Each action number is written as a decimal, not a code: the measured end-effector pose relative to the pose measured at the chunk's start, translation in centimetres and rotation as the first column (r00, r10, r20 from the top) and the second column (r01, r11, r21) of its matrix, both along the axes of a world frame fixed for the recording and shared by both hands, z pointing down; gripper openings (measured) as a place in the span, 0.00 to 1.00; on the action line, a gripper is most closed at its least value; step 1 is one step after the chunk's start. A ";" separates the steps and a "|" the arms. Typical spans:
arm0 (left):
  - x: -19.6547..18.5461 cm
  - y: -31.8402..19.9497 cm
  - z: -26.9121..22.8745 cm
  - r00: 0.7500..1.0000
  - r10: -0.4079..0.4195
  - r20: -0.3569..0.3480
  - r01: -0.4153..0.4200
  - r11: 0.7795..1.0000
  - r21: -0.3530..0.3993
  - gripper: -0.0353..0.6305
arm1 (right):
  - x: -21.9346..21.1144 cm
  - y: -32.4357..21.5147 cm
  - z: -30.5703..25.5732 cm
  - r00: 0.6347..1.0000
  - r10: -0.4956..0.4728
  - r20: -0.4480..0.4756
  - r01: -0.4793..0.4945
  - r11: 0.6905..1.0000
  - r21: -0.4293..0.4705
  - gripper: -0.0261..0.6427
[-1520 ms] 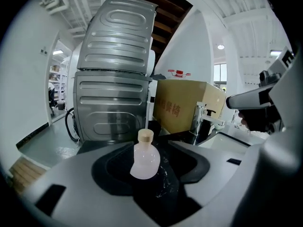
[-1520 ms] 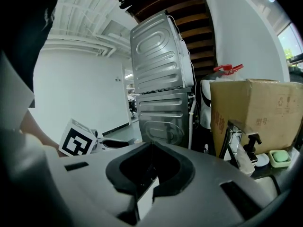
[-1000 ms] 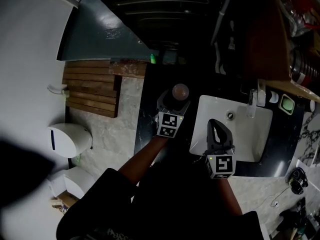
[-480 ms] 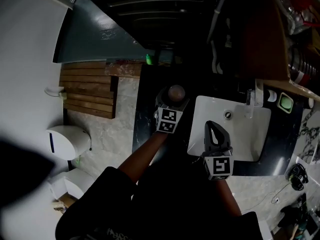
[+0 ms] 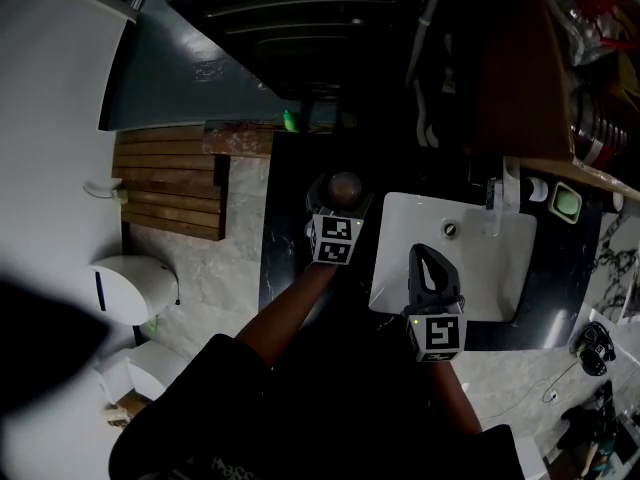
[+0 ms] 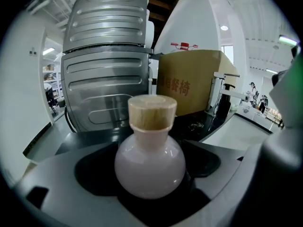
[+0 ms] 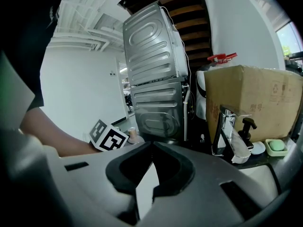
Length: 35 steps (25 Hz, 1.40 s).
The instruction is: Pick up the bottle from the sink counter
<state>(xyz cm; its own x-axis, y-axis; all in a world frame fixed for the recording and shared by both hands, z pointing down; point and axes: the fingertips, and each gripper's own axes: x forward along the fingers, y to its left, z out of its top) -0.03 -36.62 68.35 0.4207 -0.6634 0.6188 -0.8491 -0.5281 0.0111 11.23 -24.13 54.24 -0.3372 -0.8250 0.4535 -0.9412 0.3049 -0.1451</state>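
Two grippers are seen low in the head view. Left of centre, the left gripper (image 5: 340,203) is spread wide, with its jaws set either side of the bottle (image 6: 149,162) and no squeeze seen. The round pinkish bottle, capped by a wooden stopper (image 6: 152,111), is stood upright on the dark counter (image 5: 285,258). Further right, the right gripper (image 5: 426,253) is held clenched and empty over the white sink (image 5: 485,278).

The round pale pink bottle (image 6: 150,164) at centre frame looks smooth and glossy, and its tan stopper (image 6: 152,111) is matt with a wood grain. At upper left, the ribbed grey metal panel (image 6: 106,70) has a dull brushed sheen. The brown box (image 6: 194,86) at right is matt cardboard. The silver faucet (image 7: 227,131) is polished metal.
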 end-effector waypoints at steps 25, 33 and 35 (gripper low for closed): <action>-0.3 1.9 -5.2 0.994 0.045 -0.099 -0.042 0.998 0.038 0.65 | 1.1 1.2 -0.8 0.993 0.065 0.095 -0.065 0.998 -0.006 0.10; 0.6 6.8 -11.9 0.983 0.094 -0.158 -0.081 0.993 0.088 0.65 | 2.0 2.4 -3.0 0.992 0.094 0.080 -0.098 0.994 0.053 0.10; 0.3 8.0 -13.1 0.981 0.089 -0.170 -0.072 0.992 0.100 0.65 | 2.1 2.9 -3.6 0.992 0.098 0.075 -0.104 0.992 0.074 0.10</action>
